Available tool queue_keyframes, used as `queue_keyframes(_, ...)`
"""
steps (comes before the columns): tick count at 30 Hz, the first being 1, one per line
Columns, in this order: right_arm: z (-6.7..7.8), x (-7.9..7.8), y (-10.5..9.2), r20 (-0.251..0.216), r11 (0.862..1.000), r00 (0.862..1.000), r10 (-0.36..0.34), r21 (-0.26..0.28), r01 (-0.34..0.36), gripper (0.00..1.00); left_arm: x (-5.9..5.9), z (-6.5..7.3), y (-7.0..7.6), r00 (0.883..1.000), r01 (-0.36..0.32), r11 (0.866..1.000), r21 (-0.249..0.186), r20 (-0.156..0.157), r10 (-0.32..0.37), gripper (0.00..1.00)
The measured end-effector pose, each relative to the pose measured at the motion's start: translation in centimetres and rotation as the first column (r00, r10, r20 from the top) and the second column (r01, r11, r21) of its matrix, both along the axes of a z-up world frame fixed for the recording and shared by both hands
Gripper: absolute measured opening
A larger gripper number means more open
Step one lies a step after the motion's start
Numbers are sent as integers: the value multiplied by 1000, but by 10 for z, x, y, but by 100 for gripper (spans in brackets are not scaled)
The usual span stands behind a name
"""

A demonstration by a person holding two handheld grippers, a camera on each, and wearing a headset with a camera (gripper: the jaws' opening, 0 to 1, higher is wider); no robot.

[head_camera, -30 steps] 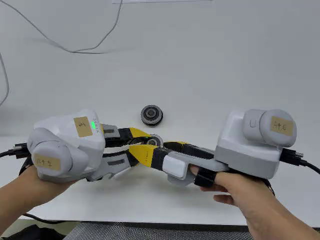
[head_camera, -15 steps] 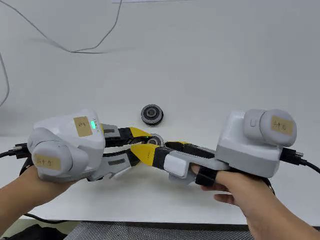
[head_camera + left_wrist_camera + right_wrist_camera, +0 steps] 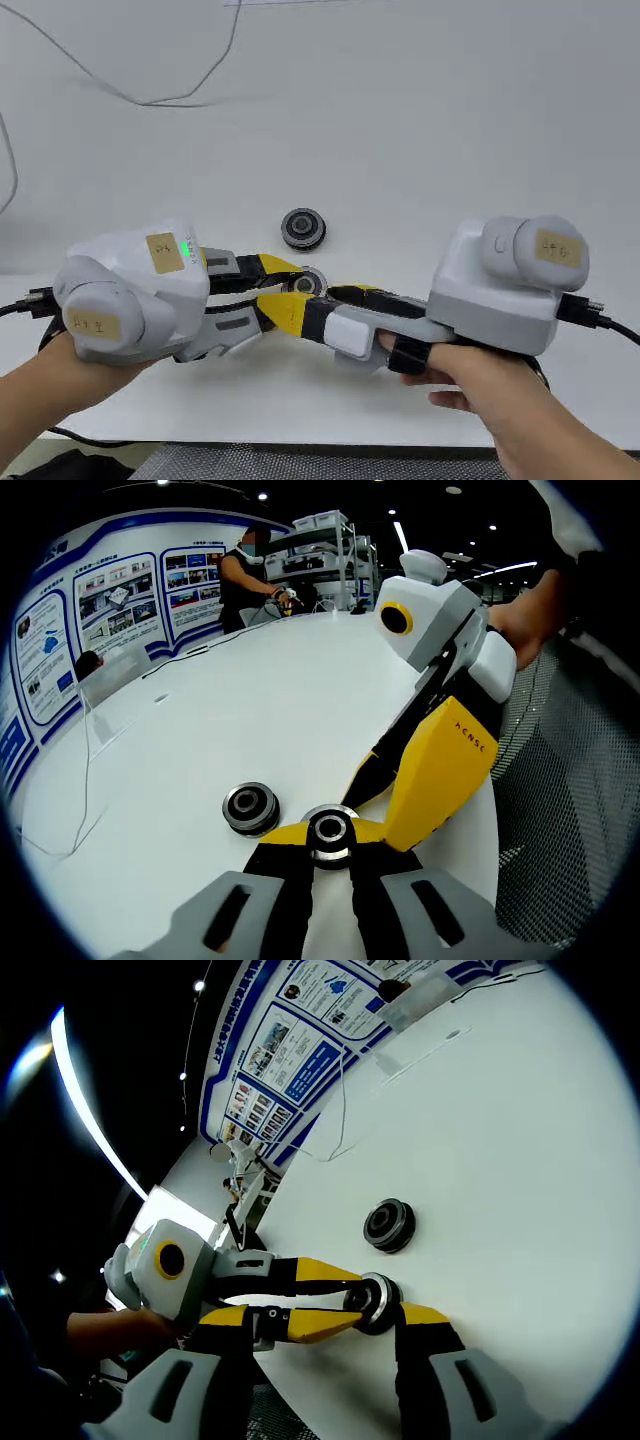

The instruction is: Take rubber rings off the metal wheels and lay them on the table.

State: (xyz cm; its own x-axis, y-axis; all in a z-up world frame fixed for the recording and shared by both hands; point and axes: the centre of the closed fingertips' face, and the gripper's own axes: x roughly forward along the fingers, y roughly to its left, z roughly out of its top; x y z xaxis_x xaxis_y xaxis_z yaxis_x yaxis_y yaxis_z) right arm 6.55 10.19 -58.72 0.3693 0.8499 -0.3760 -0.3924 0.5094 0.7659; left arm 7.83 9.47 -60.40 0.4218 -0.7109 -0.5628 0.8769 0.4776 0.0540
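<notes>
A small metal wheel [image 3: 330, 832] with a black rubber ring sits between the yellow tips of my left gripper [image 3: 330, 848], which is shut on it just above the white table. In the head view the same wheel [image 3: 309, 281] shows at the middle, where both grippers meet. My right gripper [image 3: 378, 1322] comes in from the right and stands open, one jaw on each side of the held wheel [image 3: 374, 1298] and close against its rim. A second wheel [image 3: 303, 228] with its ring on lies flat on the table beyond, apart from both grippers.
The white table [image 3: 450, 130] stretches far ahead. A thin cable [image 3: 150, 100] lies at the back left. The table's front edge [image 3: 300, 440] runs just below the hands. A person [image 3: 245, 575] stands far off at the table's other end.
My right gripper has edged slightly left along the held wheel. The left gripper and the wheel on the table have stayed put.
</notes>
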Motion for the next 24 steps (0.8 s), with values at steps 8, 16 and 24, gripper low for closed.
queue_keyframes(8, -1, 1, 0, -5, 1000, 1000, -6, -13, 6, 60, 0, 0, 0, 1000, 0, 1000, 3, -1, 0, 13)
queue_keyframes(16, 1, 1, 2, 7, 1000, 1000, 0, -20, 0, 62, 0, 0, 0, 1000, -4, 1000, 10, 2, 4, 13)
queue_keyframes(24, 3, 5, 4, 25, 1000, 1000, -5, 9, 5, 61, 2, 0, 2, 1000, -5, 1000, 17, -2, 5, 13)
